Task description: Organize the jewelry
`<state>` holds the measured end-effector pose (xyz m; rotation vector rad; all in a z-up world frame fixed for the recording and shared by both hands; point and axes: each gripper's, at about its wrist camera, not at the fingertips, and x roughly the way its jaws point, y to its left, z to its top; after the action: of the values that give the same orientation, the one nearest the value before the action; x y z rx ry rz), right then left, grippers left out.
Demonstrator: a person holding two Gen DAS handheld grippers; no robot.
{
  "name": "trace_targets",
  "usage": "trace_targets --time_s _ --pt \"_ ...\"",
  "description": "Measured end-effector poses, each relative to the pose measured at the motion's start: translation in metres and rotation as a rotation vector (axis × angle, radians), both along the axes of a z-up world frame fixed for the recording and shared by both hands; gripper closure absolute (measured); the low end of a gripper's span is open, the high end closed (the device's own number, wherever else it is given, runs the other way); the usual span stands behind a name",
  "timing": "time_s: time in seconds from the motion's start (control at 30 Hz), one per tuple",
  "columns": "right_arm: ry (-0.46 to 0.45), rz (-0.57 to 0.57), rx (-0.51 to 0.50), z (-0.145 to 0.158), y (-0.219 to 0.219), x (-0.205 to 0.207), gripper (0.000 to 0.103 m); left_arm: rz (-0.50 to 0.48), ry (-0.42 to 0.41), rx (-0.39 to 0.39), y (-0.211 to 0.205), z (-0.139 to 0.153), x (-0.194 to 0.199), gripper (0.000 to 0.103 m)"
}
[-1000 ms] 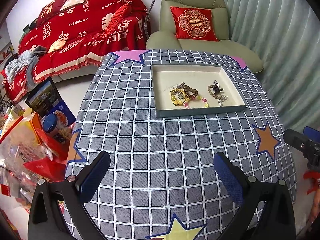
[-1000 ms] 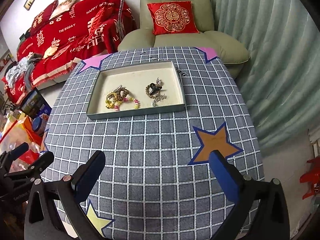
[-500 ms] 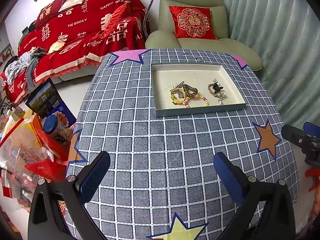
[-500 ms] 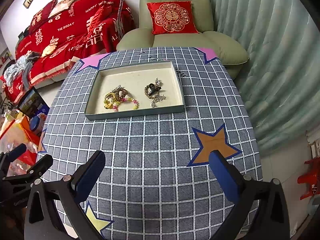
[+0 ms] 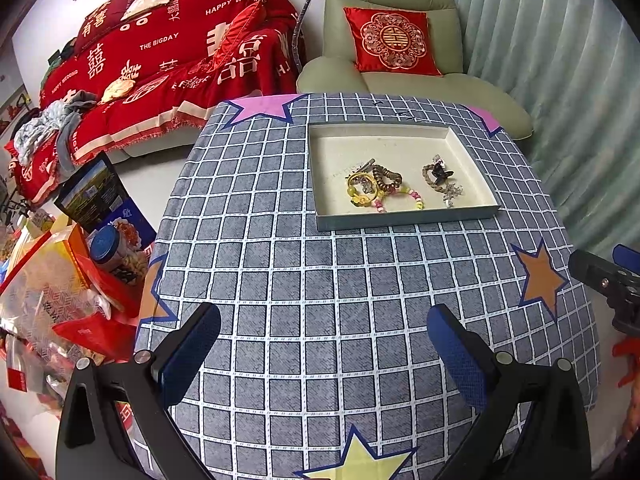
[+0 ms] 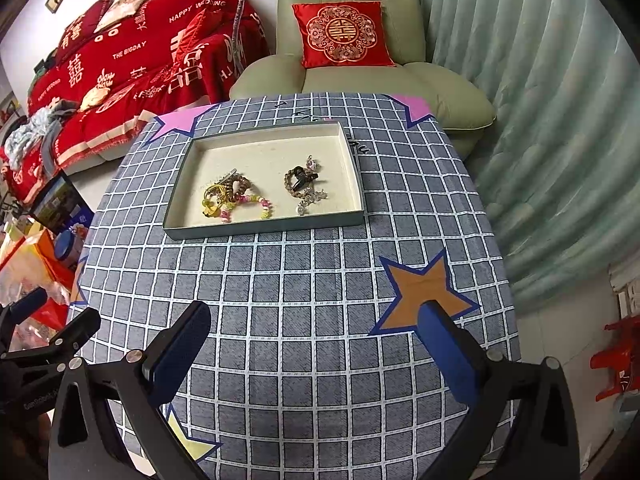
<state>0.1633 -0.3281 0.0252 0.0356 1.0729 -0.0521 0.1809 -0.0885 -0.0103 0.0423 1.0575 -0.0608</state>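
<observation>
Jewelry (image 5: pixel 394 186) sits in two small heaps on the cream floor of a shallow grey-walled tray (image 5: pixel 404 221), upper centre-right of the left wrist frame. The left heap is a tangle: a yellow bangle (image 5: pixel 357 189), a brown coiled band (image 5: pixel 387 179) and a pastel bead bracelet (image 5: pixel 400 199), all touching or overlapping, with a thin silver bar poking out at the top. Just to its right, apart from it, a braided brown ring (image 5: pixel 434 178) carries a dark clip, and a clear crystal piece (image 5: pixel 452 192) lies against its lower edge. In the right wrist frame the same tray (image 6: pixel 264 227) sits upper centre-left, the bead tangle (image 6: pixel 236 198) toward its left half and the braided piece (image 6: pixel 300 178) toward its right. The tray rests on a grey checked tablecloth (image 5: pixel 320 280) with coloured stars: an orange star (image 6: pixel 424 296) at right of centre, a pink one at the far corner. Down at the bottom of the left wrist frame the left gripper (image 5: pixel 324 344) hangs over bare cloth, its blue pads spread wide with nothing between them, well short of the tray. The right gripper (image 6: pixel 316 340) does likewise, jaws parted and empty, its right pad over the orange star's lower edge. Beyond the table stand a green armchair (image 6: pixel 360 68) with a red cushion (image 6: pixel 340 34), a red-draped sofa (image 5: pixel 160 64) at upper left, and pale curtains (image 6: pixel 540 120) at right.
</observation>
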Motion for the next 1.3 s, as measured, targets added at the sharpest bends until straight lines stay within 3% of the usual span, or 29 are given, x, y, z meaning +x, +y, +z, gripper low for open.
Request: trace_targets --time_s 1.3 --pt "0.011 0.028 0.004 -0.004 0.0043 0.0019 0.0 0.02 0.01 0.002 0.002 -0.0022 -0.0014 0.0"
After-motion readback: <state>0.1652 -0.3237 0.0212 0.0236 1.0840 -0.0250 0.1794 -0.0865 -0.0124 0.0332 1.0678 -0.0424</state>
